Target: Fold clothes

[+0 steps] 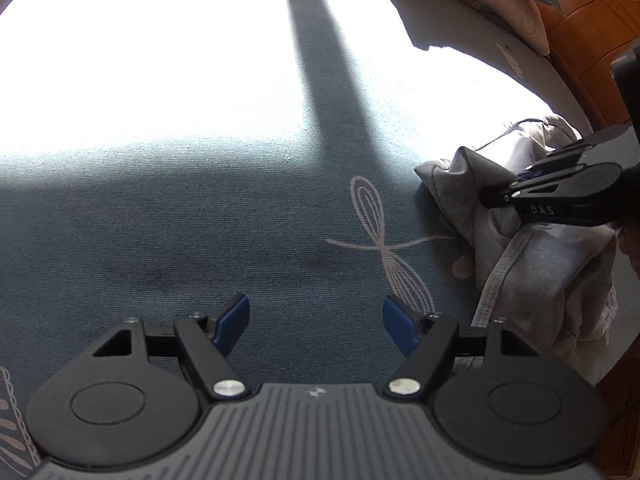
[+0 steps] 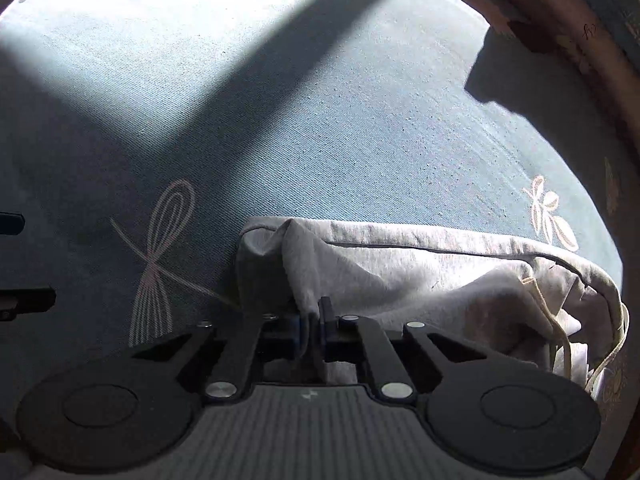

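With the right gripper (image 2: pixel 311 322) pinched shut on the grey garment (image 2: pixel 400 276), the open left gripper (image 1: pixel 316 322) needed a matching edge before lifting it off the bedspread (image 1: pixel 200 220).

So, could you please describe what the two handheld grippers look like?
Both are matte black with ribbed grey bodies, round hubs, silver pivot screws and blue finger pads. The left gripper shows these clearly; the right gripper has white lettering on one side.

Blue patterned bedsheet (image 2: pixel 360 128), with a crumpled grey garment (image 2: pixel 400 272) directly on it.
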`<state>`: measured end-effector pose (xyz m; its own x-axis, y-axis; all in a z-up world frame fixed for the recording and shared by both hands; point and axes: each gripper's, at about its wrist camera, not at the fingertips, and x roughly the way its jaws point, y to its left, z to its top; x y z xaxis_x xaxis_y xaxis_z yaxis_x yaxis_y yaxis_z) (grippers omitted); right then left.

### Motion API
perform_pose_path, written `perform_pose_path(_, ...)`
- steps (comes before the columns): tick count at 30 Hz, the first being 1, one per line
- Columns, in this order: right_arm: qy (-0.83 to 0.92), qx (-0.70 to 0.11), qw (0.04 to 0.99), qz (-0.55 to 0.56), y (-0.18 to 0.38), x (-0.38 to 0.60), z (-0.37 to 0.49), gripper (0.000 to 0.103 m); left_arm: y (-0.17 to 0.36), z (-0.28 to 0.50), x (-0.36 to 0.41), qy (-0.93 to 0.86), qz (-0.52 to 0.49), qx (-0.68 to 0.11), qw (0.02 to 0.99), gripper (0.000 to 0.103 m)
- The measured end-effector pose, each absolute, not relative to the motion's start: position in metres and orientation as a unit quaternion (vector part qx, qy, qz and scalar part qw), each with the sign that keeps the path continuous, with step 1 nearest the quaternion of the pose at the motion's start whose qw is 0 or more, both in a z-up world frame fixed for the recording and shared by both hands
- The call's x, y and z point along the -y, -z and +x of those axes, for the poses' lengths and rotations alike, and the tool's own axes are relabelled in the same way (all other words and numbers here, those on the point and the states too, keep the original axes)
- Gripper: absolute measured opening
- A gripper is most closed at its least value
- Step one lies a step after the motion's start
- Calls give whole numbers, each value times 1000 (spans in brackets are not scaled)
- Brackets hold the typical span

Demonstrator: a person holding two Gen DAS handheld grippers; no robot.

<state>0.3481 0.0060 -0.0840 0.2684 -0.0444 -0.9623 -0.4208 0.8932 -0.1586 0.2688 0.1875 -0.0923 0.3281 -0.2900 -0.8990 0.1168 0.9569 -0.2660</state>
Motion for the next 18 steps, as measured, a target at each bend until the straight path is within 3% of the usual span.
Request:
perform_pose_path(9,-105,-516,849,-55,5,30,386,9,92,267,-191,118,-71,-569,811,73)
perform_pose_path(18,-105,-457,865,179,-24,119,399,9,84,264,-167,119,-58,-569,811,73)
